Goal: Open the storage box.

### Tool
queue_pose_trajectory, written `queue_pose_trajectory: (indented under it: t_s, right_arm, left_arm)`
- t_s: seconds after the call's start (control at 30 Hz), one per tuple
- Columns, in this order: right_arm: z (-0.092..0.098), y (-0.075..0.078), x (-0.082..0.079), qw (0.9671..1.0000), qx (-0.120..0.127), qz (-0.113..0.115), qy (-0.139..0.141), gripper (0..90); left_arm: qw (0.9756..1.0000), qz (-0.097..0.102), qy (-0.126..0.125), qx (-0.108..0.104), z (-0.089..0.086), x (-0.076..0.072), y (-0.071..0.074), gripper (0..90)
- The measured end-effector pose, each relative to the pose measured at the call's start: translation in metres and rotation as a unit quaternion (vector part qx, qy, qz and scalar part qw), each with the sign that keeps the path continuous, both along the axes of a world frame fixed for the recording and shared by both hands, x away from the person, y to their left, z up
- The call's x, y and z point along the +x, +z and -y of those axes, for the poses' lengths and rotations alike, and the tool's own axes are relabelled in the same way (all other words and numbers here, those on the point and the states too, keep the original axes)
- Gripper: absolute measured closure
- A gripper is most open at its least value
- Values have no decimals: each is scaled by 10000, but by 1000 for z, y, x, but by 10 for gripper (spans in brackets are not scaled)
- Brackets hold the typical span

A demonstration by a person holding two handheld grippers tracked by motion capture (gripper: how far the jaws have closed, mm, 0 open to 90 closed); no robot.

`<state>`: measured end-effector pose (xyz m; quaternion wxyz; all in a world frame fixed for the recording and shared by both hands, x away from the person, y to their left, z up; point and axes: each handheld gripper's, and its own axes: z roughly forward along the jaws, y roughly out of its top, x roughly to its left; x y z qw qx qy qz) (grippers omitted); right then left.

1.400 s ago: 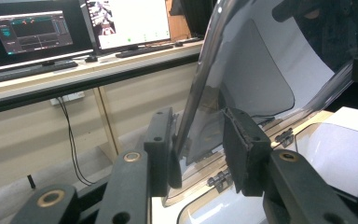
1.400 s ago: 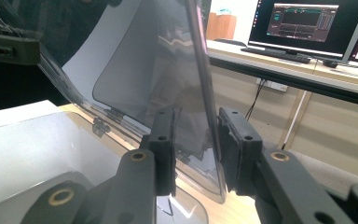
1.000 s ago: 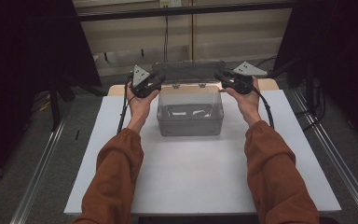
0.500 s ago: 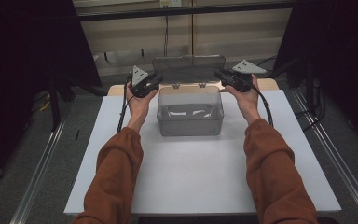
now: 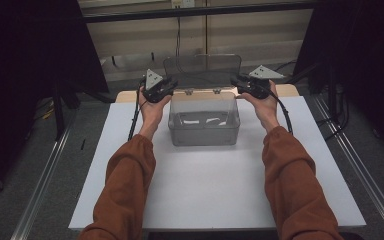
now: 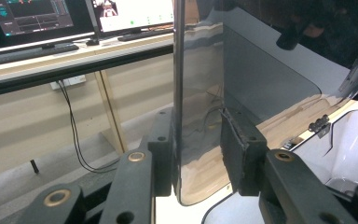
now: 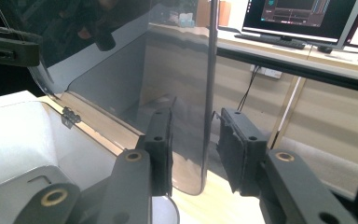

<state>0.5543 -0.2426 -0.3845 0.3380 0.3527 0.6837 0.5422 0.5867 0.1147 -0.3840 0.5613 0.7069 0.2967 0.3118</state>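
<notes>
Clear box (image 5: 204, 119) sits on the white table (image 5: 215, 185), toward its far edge, between the two hands. Its lid (image 5: 202, 71) stands raised, upright, hinged at the box's far rim.

Left gripper (image 5: 164, 86) is at the lid's left edge, just beyond the box's left far corner. In the left gripper view the lid (image 6: 200, 116) runs edge-on between the pads; the jaws have just been closing and are clamped on it.

Right gripper (image 5: 241, 84) is at the lid's right edge, beyond the box's right far corner. In the right gripper view the lid edge (image 7: 209, 93) stands between the jaws, with a gap to the right pad (image 7: 233, 149); the jaws have just been opening and stand slightly apart, not pressing.

Monitors (image 6: 42, 18) sit on a bench behind the box.
</notes>
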Motion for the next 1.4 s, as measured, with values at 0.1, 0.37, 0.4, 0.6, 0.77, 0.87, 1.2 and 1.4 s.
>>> queue_pose_trajectory:
  t_s: [0.1, 0.37, 0.4, 0.6, 0.77, 0.87, 1.2, 1.4]
  right_arm:
    - [-2, -4, 2, 10000, -45, -52, 35, 643]
    - [-7, -13, 8, 9999, -95, -124, 39, 648]
    - [-8, -15, 8, 9999, -77, -142, 22, 650]
    - [-7, -20, 12, 9997, -3, -228, 18, 675]
    - [-8, -23, 14, 9996, 50, -266, 5, 674]
    - [-8, -22, 14, 9995, 59, -297, -5, 676]
    - [-10, -23, 17, 9993, 157, -328, -121, 678]
    - [-11, -23, 21, 9986, 224, -428, -200, 676]
  left_arm:
    - [10000, -41, -11, -22, 0, 0, 0, 668]
    - [9999, -128, 27, 11, 0, 2, -2, 656]
    - [9999, -168, 1, 26, 0, 3, -3, 662]
    - [9990, -434, 1, -47, -1, 5, -8, 664]
    - [9987, -501, -21, -6, -2, 6, -8, 671]
    - [9980, -625, 0, 41, -3, 9, -10, 673]
    - [9970, -770, -1, -15, -1, 15, -12, 671]
    - [9954, -954, 67, -112, 1, 19, -12, 671]
